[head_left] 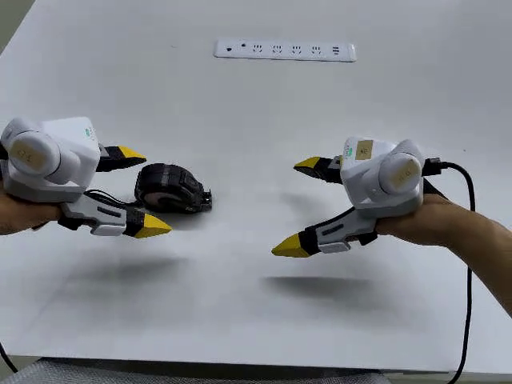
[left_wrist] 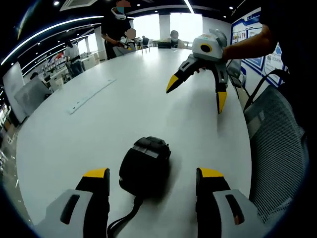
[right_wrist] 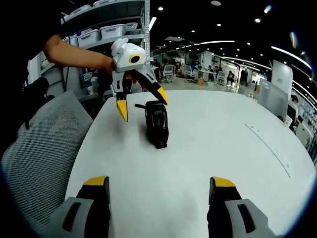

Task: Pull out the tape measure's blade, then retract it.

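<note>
The black round tape measure (head_left: 170, 188) lies on the white table (head_left: 240, 104) between the left gripper (head_left: 157, 190)'s spread fingers (head_left: 152, 227), ungripped. The right gripper (head_left: 285, 208) hovers well apart, equally spread. Pulling hasn't begun, so the left should clamp the case first.

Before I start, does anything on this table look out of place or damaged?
Nothing stands out. The tape measure sits undamaged on the table between the open left tongs; the right tongs hover open, and the power strip lies flat.

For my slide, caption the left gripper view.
Open left gripper flanks black tape measure on white table; open right gripper beyond.
</note>
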`<action>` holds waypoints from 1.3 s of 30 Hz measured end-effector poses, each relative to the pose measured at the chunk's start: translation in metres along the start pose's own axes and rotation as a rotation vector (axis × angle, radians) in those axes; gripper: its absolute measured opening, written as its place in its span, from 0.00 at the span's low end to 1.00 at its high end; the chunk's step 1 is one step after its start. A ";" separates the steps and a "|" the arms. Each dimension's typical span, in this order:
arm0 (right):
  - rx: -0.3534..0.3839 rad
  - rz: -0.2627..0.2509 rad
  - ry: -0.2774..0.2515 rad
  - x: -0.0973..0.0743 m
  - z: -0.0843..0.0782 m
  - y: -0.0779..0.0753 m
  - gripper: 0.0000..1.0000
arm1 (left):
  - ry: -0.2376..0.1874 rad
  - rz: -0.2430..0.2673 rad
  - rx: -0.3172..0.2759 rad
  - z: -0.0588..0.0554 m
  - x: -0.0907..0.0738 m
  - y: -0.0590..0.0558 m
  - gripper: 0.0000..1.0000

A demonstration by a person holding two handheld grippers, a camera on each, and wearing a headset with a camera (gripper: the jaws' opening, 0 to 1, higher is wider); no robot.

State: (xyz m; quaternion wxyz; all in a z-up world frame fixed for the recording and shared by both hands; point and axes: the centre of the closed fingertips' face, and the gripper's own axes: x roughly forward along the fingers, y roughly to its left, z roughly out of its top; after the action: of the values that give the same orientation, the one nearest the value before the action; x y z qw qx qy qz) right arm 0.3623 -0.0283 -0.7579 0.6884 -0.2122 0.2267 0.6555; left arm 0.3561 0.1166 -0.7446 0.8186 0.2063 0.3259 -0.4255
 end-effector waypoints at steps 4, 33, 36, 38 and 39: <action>-0.023 0.026 -0.004 0.008 0.006 0.002 0.77 | 0.019 -0.018 0.020 -0.002 0.002 0.002 0.62; -0.185 0.162 0.018 0.067 0.024 -0.001 0.44 | 0.175 -0.144 0.168 -0.017 0.010 0.016 0.36; -0.195 0.165 0.021 0.073 0.025 -0.002 0.39 | 0.183 -0.155 0.177 -0.018 0.010 0.017 0.34; -0.197 0.171 0.019 0.077 0.027 -0.001 0.39 | 0.189 -0.155 0.183 -0.019 0.011 0.018 0.33; -0.201 0.173 0.018 0.078 0.028 -0.001 0.38 | 0.191 -0.157 0.186 -0.019 0.011 0.018 0.32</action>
State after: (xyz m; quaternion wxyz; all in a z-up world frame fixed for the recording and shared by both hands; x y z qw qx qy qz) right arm 0.3671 0.0511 -0.7812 0.6027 -0.2656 0.1835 0.7298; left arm 0.3693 0.1322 -0.7647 0.7257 0.2945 0.3764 -0.4949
